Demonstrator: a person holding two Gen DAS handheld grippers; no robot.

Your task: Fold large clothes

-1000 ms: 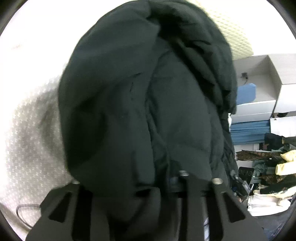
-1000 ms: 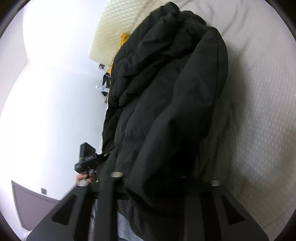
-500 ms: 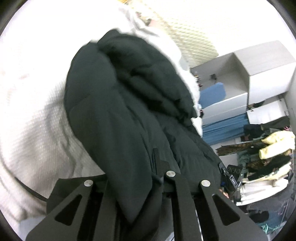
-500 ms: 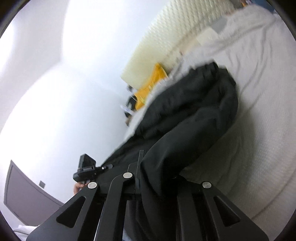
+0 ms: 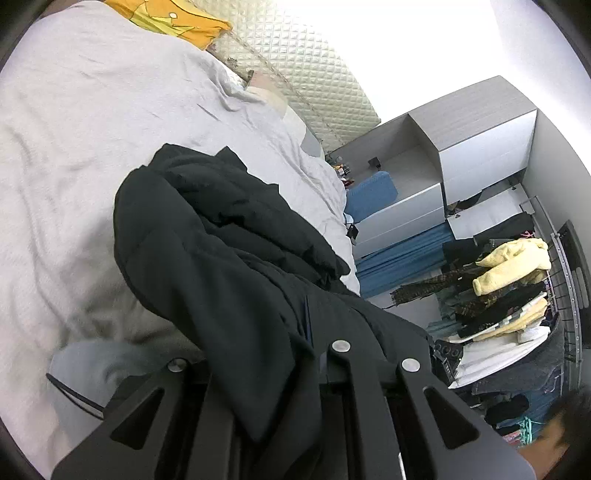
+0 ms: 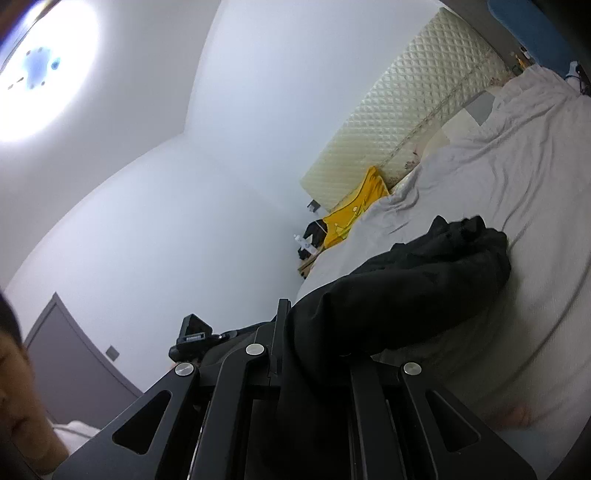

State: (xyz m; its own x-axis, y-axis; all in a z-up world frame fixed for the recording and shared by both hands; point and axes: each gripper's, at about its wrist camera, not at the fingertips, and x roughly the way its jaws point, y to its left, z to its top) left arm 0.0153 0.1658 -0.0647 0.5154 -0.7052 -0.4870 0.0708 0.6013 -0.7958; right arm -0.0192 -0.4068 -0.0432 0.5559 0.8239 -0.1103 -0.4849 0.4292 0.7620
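A large black padded jacket (image 5: 221, 251) lies bunched on the white bed (image 5: 74, 129) and trails back into both grippers. My left gripper (image 5: 277, 354) is shut on one edge of the jacket, the cloth draped over its fingers. My right gripper (image 6: 314, 354) is shut on another edge of the same jacket (image 6: 424, 280), which stretches away onto the bed (image 6: 517, 166). The fingertips of both are hidden under the fabric.
A quilted cream headboard (image 5: 314, 74) and a yellow pillow (image 5: 173, 18) sit at the bed's head. Grey cabinets (image 5: 461, 147) and a rack of hanging clothes (image 5: 509, 280) stand to the right. The other hand-held gripper (image 6: 192, 336) and a grey door (image 6: 62, 354) show at left.
Both grippers have pulled back and tilted away from the bed with the jacket edges. The jacket has gone from filling the views to lying lower and farther off on the bed.
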